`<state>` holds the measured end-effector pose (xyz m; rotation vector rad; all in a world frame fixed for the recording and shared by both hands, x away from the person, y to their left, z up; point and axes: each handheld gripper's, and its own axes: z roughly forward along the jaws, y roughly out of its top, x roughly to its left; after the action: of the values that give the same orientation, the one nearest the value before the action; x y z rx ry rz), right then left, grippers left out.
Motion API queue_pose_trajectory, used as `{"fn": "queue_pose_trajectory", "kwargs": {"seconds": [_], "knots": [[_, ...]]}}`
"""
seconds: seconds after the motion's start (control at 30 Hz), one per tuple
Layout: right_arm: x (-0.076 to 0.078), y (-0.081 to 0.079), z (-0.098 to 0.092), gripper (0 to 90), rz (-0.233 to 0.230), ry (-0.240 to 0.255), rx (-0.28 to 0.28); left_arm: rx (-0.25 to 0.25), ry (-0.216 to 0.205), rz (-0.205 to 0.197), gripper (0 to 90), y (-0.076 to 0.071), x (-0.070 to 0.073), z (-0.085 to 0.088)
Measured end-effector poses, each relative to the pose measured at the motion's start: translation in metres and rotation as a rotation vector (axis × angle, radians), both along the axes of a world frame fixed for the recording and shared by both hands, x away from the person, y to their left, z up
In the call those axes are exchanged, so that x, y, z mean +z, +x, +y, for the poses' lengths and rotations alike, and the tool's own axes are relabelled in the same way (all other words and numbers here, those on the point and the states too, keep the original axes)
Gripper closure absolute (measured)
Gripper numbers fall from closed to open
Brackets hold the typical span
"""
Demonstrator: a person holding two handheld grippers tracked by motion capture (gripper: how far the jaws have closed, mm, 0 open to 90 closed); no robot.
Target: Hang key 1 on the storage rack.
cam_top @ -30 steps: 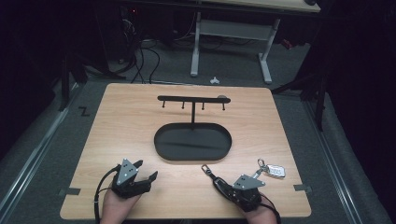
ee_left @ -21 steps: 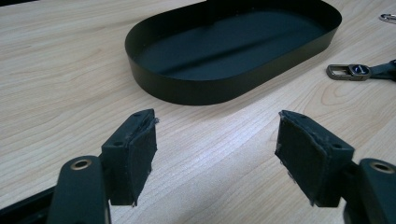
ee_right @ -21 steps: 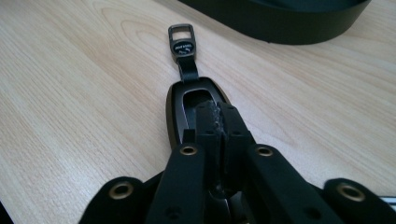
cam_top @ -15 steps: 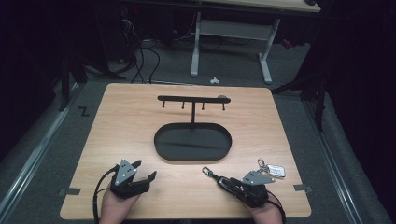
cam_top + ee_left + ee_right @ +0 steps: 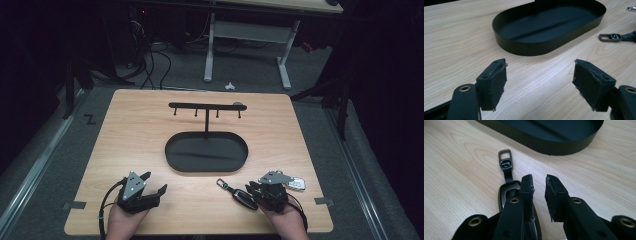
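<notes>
Setting: a pale wooden table (image 5: 150, 130) seen from above, with dark floor around it.
Stand: a black oval metal tray (image 5: 206, 152) sits at the table's middle, with a thin post rising to a black crossbar of four small hooks (image 5: 206, 106), probably meant for hanging keys.
Key fob: a black car key fob with a short strap and a grey metal loop (image 5: 239, 194) lies flat near the table's front edge, right of centre, loop end pointing toward the tray.
Right gripper: the right gripper (image 5: 538, 187) sits just over the fob's body, its jaws a narrow gap apart and having just been opening; nothing is between the pads (the fob lies beneath the left jaw, not clamped).
Left gripper: the left gripper (image 5: 540, 75) waits near the front edge, left of centre, jaws spread wide over bare wood, gripping nothing and aimed at the tray.
Second item: a small silvery key or tag (image 5: 296, 184) lies just behind the right gripper, partly covered and hard to identify.
Hidden: the fob's rear half is under the gripper; the strap's printed badge is too small to read.
</notes>
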<state>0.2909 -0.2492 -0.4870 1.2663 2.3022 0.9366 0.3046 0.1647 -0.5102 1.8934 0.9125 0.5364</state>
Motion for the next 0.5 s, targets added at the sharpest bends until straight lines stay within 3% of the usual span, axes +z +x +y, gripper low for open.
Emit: {"fn": "queue_pose_trajectory", "kwargs": {"seconds": [0.27,0.37,0.43,0.5], "knots": [[0.008,0.013,0.001,72.7,0.117,-0.124,0.021,0.006,-0.005,0.003,27.1,0.003,-0.001,0.005],[0.008,0.014,0.002,73.6,0.137,-0.157,0.024,-0.001,-0.005,0.007,27.1,0.003,-0.001,0.004],[0.011,0.016,0.004,73.9,0.164,-0.226,0.034,-0.008,-0.004,0.009,27.2,0.003,-0.001,0.004],[0.014,0.018,0.005,73.8,0.185,-0.254,0.044,-0.010,-0.004,0.010,27.2,0.003,-0.002,0.003]]}}
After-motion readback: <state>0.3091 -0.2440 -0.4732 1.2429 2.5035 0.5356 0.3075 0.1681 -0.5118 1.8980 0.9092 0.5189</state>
